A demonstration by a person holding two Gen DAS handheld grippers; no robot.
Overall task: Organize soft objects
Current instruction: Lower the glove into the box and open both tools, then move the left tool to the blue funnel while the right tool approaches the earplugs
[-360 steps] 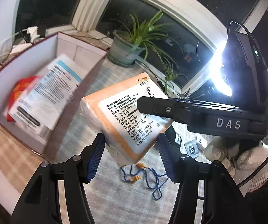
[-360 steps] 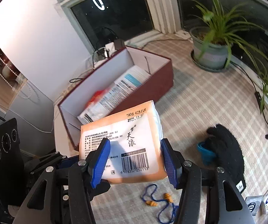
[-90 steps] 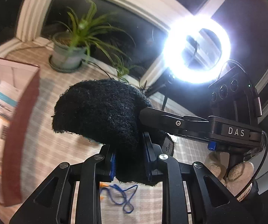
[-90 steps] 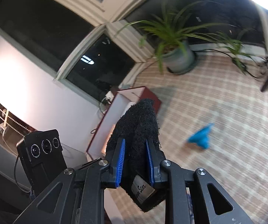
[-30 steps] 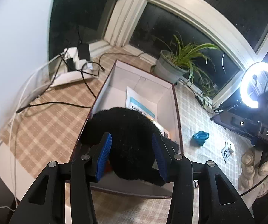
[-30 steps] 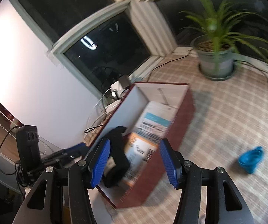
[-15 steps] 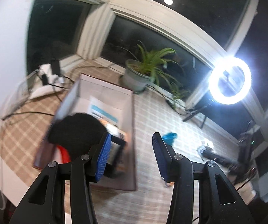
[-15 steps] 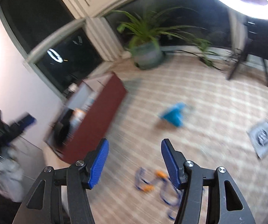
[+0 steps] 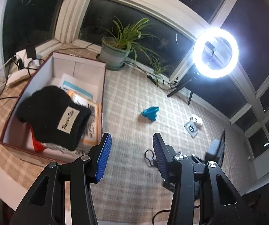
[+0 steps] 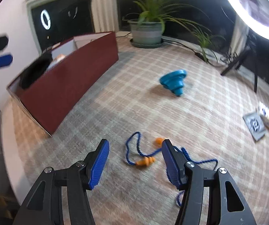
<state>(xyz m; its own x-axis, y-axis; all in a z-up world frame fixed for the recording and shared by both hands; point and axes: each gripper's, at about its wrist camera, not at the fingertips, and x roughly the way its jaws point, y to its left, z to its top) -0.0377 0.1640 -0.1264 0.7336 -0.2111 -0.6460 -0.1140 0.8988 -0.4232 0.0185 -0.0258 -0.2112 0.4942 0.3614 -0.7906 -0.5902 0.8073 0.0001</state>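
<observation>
The fuzzy black knitted hat (image 9: 52, 115) lies in the dark-red cardboard box (image 9: 102, 86) atop paper packets — seemingly done. Orange corded earplugs (image 10: 145, 161) and blue silicone funnel (image 10: 173, 81) remain on the checked tablecloth (image 10: 209, 140); left gripper (image 9: 129, 156) and right gripper (image 10: 134, 166) gape wide, empty.

One box (image 9: 102, 86); one black hat (image 9: 53, 115); one blue funnel (image 10: 173, 81); one corded earplug pair (image 10: 145, 161); one potted plant (image 9: 115, 54); one ring light (image 9: 215, 52).
</observation>
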